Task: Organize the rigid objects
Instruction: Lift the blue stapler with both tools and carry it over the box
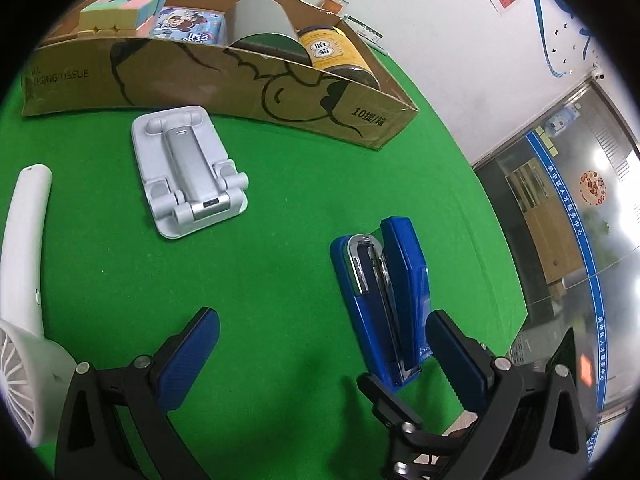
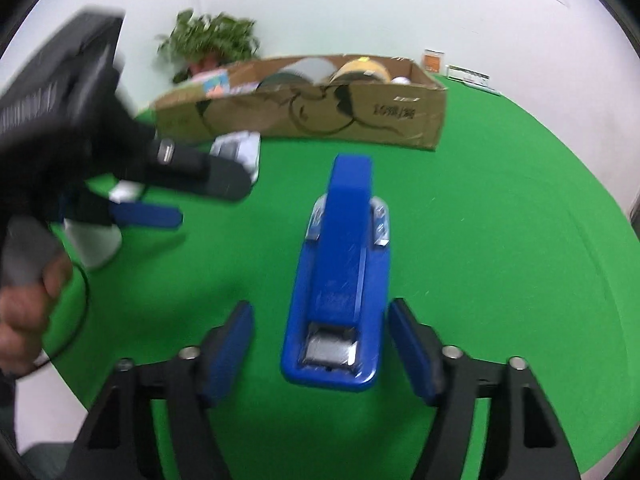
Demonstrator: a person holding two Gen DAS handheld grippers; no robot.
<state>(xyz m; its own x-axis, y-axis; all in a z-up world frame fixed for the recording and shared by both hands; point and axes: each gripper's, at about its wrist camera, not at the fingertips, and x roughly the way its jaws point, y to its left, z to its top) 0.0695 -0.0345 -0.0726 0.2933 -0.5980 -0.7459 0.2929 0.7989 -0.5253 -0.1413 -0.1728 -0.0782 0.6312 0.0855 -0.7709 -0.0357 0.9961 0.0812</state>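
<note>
Blue plastic over steel, that's the stapler (image 2: 338, 276), and it's the piece in play. It lies flat on the green table (image 2: 500, 240), out in the open middle, well short of the cardboard box (image 2: 304, 116) that runs along the far edge. The right gripper (image 2: 322, 344) has its jaws spread wide with the stapler's near end sitting between the pads, not touching either one from what the blurry right wrist view shows. The left gripper (image 1: 324, 340) is also open and holding nothing; its right pad sits just beside the stapler's side.

Handling guess: stiff, a bit hefty for its size, and the glossy top looks slippery. The arm is hinged, so grabbing only the top lever could let it flop open. Squeezing across both long sides of the body, around the middle, seems the safest hold.

Also loose on the table: a white phone stand (image 1: 188, 172) nearer the box, and a white handheld fan (image 1: 24, 300) by the left edge. The box already holds a pastel cube (image 1: 120, 12) and a jar (image 1: 332, 52).
</note>
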